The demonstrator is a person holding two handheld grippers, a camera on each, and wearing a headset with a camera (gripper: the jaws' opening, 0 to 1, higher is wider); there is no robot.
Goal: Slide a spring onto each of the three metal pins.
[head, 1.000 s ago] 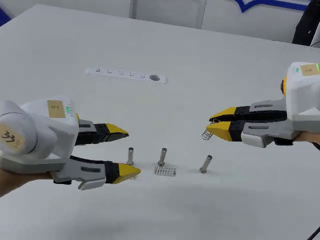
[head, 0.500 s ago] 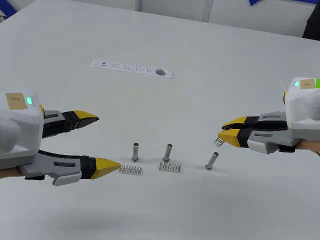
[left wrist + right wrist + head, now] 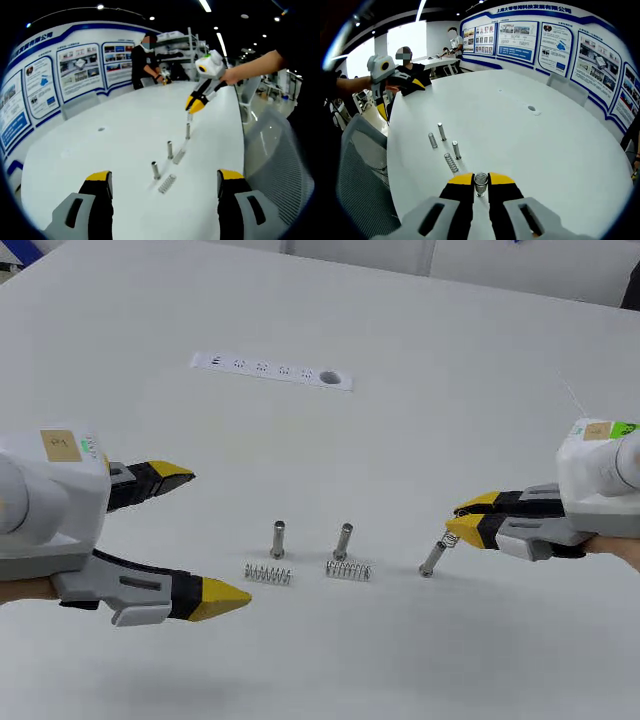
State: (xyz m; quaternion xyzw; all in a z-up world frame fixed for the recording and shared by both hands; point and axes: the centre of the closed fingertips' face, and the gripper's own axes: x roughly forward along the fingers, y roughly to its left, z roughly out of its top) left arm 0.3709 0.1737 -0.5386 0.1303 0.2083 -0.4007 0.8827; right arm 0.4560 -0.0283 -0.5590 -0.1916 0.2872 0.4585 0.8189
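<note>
Three short metal pins stand in a row on the white table: left pin [image 3: 278, 538], middle pin [image 3: 343, 540], right pin [image 3: 433, 557]. My right gripper [image 3: 466, 526] is shut on a small spring [image 3: 450, 538] [image 3: 480, 182], whose free end sits right at the top of the right pin. Two more springs lie flat, one [image 3: 268, 573] in front of the left pin and one [image 3: 348, 569] in front of the middle pin. Off to the left of the pins, my left gripper [image 3: 200, 535] [image 3: 164, 175] is open wide and holds nothing.
A white power strip [image 3: 270, 371] lies flat further back on the table. A grey mesh chair [image 3: 357, 165] stands at the table's near edge. People sit or stand at the far side [image 3: 145, 60]. Bare tabletop surrounds the pins.
My right gripper has come down and left with the spring to the right pin's top. The left gripper has drawn back from the left pin and spread its jaws wider.
</note>
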